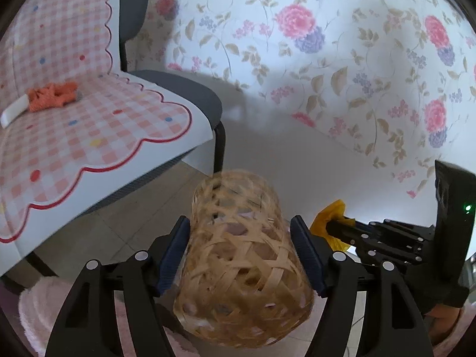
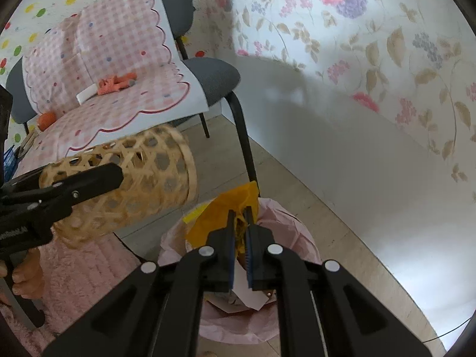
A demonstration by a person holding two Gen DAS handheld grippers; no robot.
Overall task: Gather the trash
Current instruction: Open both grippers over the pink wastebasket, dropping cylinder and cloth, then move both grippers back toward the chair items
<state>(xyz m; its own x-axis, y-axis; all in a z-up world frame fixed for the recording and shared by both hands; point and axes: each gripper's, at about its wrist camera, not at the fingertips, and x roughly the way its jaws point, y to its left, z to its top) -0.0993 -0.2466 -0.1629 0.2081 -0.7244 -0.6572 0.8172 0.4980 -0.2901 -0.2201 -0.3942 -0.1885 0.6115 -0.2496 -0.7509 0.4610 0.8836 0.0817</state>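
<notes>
My left gripper [image 1: 240, 221] is shut on a woven bamboo basket [image 1: 238, 255], its blue pads pressed on both sides. The basket [image 2: 142, 178] lies tipped on its side in the air, its open mouth toward a bin with a pink liner [image 2: 285, 226]. My right gripper [image 2: 239, 212] is shut on a crumpled yellow wrapper [image 2: 226, 208] directly above that bin. White paper lies inside the bin. In the left wrist view the right gripper [image 1: 336, 229] and the yellow wrapper [image 1: 327, 217] show just right of the basket.
A grey chair [image 2: 217, 74] with a pink checked cover stands behind. On it lie an orange crumpled scrap [image 2: 116, 84], a white piece [image 2: 86, 95] and an orange ball [image 2: 47, 120]. A pink rug [image 2: 86, 267] lies left of the bin. A flowered wall [image 2: 372, 59] closes the right side.
</notes>
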